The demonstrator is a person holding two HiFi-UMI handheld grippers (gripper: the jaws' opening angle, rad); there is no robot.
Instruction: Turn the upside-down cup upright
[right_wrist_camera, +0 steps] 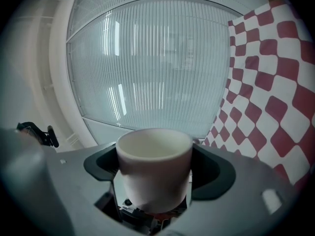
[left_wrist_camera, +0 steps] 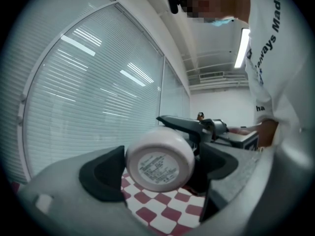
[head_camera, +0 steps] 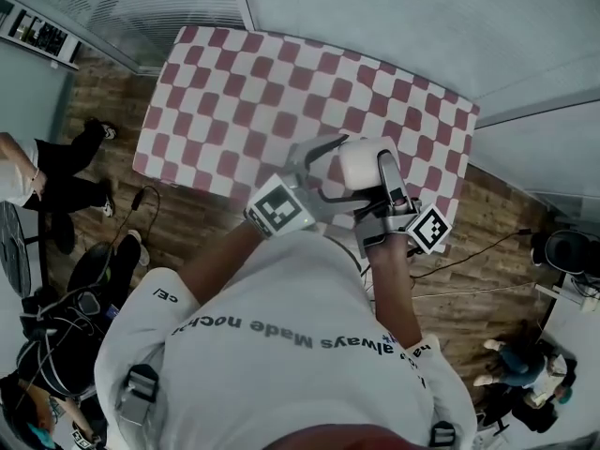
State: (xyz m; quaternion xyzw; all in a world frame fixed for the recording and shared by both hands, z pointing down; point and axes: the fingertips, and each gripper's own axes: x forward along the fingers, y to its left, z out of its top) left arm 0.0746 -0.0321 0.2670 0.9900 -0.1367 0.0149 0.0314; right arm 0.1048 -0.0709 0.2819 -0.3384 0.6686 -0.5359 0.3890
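A white cup (head_camera: 361, 160) is held in the air over the near edge of the red-and-white checked table (head_camera: 244, 82). My right gripper (head_camera: 382, 181) is shut on it. In the right gripper view the cup (right_wrist_camera: 154, 161) sits between both pads with its open mouth toward the top of the picture. My left gripper (head_camera: 336, 169) reaches in from the left. In the left gripper view the cup's labelled base (left_wrist_camera: 160, 159) faces the camera between the spread jaws of the left gripper (left_wrist_camera: 162, 168). A gap shows beside the right pad (left_wrist_camera: 221, 161). The right gripper (left_wrist_camera: 197, 127) shows behind the cup.
Slatted window blinds (left_wrist_camera: 88, 82) run along the table's far side. A seated person (head_camera: 37, 181) and bags (head_camera: 66, 326) are on the wooden floor at left. Cables (head_camera: 469, 261) and other gear (head_camera: 562, 251) lie at right.
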